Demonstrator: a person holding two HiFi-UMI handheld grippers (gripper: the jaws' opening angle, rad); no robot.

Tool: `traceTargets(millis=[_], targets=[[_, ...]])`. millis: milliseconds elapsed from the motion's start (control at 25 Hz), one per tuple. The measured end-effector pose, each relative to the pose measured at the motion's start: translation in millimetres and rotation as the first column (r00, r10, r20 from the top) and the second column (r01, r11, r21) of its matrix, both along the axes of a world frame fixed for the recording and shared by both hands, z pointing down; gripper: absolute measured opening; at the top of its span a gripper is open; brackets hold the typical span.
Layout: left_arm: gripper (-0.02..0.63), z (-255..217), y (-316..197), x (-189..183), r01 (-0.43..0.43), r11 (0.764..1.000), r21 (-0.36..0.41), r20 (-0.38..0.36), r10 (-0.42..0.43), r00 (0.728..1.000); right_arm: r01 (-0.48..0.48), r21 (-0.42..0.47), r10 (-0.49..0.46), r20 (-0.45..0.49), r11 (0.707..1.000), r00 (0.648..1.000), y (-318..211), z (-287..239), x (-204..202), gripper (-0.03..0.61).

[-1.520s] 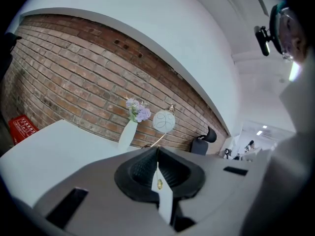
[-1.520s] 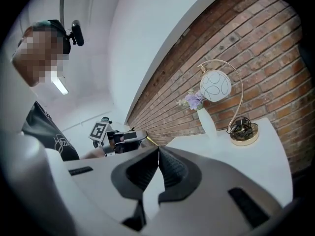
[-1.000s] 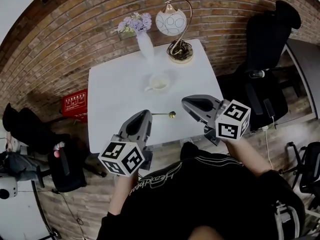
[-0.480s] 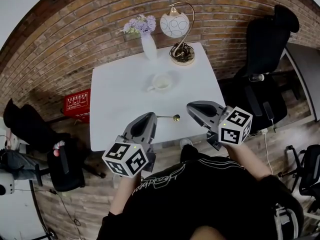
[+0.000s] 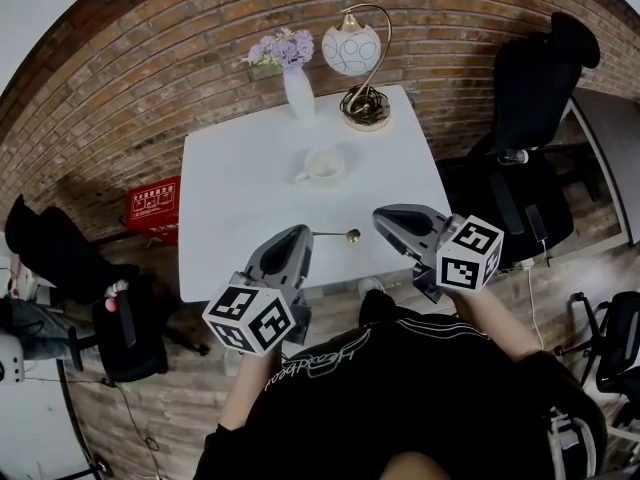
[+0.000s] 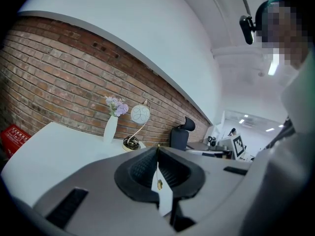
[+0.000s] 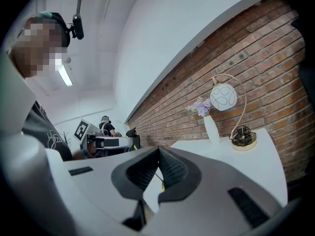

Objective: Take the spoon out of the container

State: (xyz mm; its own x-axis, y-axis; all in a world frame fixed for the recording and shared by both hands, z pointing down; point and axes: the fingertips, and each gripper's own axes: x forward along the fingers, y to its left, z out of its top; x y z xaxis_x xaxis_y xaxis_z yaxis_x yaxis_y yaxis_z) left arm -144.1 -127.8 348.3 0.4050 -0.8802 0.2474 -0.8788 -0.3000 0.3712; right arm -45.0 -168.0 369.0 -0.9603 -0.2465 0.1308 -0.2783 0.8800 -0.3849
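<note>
Gold and thin, the spoon juts sideways from the tip of the left gripper, whose jaws are pressed together on its handle. The spoon's bowl hangs between the two grippers, out of the white cup that stands further ahead on the table. The left gripper view shows only a gold speck in the jaw seam. The right gripper is closed on nothing, and a sliver of spoon shows below its pads.
</note>
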Motion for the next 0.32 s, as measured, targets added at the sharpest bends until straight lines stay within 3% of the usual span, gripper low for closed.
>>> traceTargets(millis=[320], targets=[[0.008, 1.2, -10.3, -2.0, -0.001, 1.000, -0.001, -0.007, 0.001, 1.000, -0.004, -0.009, 0.004, -0.006, 1.000, 1.000, -10.3, 3.9, -0.6, -0.003]])
